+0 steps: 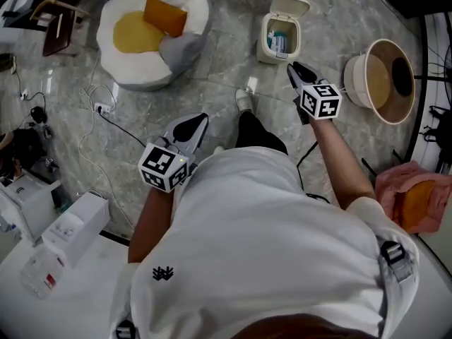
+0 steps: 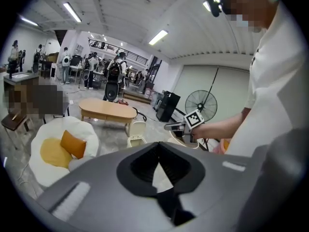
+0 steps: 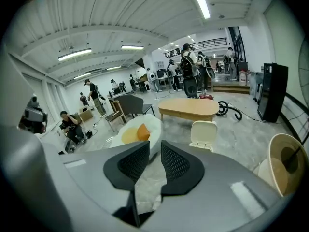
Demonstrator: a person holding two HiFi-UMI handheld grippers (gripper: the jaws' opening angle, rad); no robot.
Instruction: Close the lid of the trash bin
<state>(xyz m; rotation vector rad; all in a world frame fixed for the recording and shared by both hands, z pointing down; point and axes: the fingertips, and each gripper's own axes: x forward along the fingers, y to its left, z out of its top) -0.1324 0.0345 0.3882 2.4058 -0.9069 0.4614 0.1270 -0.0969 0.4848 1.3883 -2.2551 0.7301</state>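
A small cream trash bin (image 1: 280, 39) stands on the marble floor with its lid (image 1: 290, 6) tipped up and back, and there are items inside. It also appears as the bin (image 2: 136, 132) in the left gripper view and the bin (image 3: 203, 135) in the right gripper view. My right gripper (image 1: 292, 67) hovers just short of the bin without touching it. Its jaws are apart with nothing between them, as seen at the right gripper (image 3: 155, 150). My left gripper (image 1: 200, 119) hangs farther back near the person's body. In its own view the left gripper (image 2: 158, 145) has its tips meeting and is empty.
A white beanbag (image 1: 152, 30) with orange cushions lies to the left of the bin. A round beige tub seat (image 1: 381, 80) is on the right, and a pink seat (image 1: 417, 196) is nearer. Cables (image 1: 92, 108) cross the floor on the left. A low wooden table (image 3: 188, 108) stands behind the bin.
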